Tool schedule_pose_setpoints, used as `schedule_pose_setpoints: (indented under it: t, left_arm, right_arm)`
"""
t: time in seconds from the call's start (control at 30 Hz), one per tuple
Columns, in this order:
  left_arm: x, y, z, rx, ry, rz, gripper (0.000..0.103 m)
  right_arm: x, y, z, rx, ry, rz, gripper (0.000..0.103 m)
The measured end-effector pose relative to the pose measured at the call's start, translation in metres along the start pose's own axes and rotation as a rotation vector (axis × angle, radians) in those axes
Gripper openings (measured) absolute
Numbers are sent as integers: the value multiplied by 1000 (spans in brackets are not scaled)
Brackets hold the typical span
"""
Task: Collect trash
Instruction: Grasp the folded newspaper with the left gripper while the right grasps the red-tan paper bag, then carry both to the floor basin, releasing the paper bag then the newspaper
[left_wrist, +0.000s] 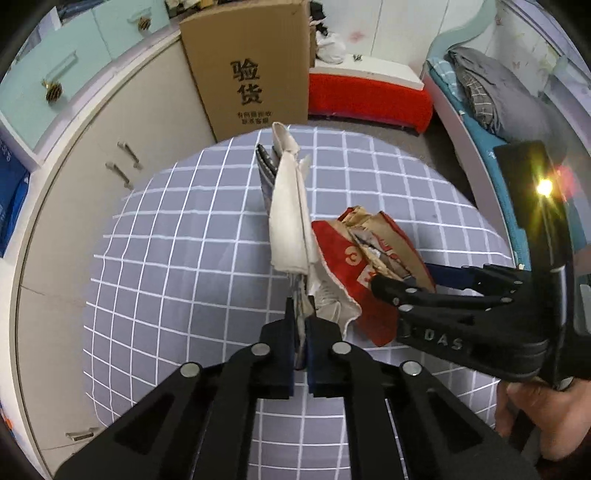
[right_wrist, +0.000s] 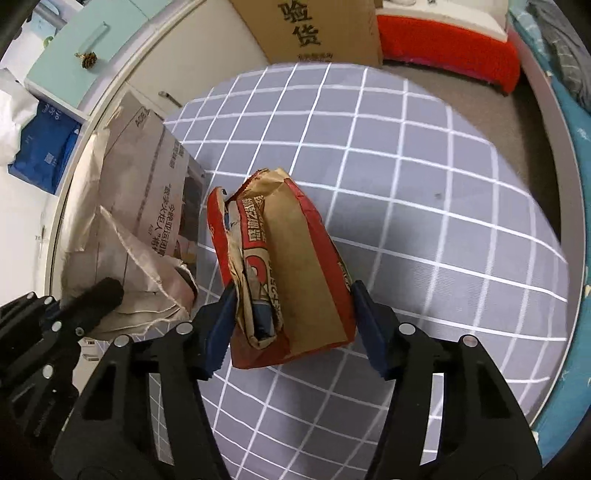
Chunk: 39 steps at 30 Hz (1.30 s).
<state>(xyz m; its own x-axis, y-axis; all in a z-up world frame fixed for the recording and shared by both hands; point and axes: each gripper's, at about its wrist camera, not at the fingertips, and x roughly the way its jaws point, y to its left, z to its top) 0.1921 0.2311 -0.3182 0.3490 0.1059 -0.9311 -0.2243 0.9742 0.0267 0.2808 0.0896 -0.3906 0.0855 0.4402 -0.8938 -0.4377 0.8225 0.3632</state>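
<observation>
My left gripper (left_wrist: 301, 314) is shut on a folded newspaper with a pale cloth (left_wrist: 290, 218), holding it upright on edge above the grey checked sheet (left_wrist: 166, 258). The newspaper also shows at the left of the right wrist view (right_wrist: 155, 206). A crumpled red and brown paper bag (right_wrist: 291, 280) sits between my right gripper's (right_wrist: 291, 325) blue pads. The jaws stand wide, both pads touching the bag's sides. In the left wrist view the bag (left_wrist: 354, 258) lies right of the newspaper, with the right gripper (left_wrist: 399, 291) reaching in from the right.
A tall cardboard box (left_wrist: 251, 62) stands behind the checked surface. A red and white bench (left_wrist: 369, 96) is beside it. White cabinets (left_wrist: 92, 177) run along the left. A bed with blue bedding (left_wrist: 480, 110) is on the right.
</observation>
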Motion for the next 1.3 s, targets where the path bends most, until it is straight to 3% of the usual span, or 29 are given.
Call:
schedule_pose_setpoints:
  t: [0.3,0.7,0.93,1.3]
  left_arm:
    - [-44,-53,5,39,-79,-27,4]
    - [-101,-193,2,199,-174,-113,4]
    - [-114,-276,-12,298,-180,-171,4]
    - [-113,-370,-40,418,-134,-214,4]
  right_arm:
    - [-69,-42,-21,67,-125,-11,59]
    - [-190,-149,-84,234,-295,-94,59]
    - [-251,-223,-139,370,-373,-142,60]
    - [-294,-291,-197,495,-417,-174,60]
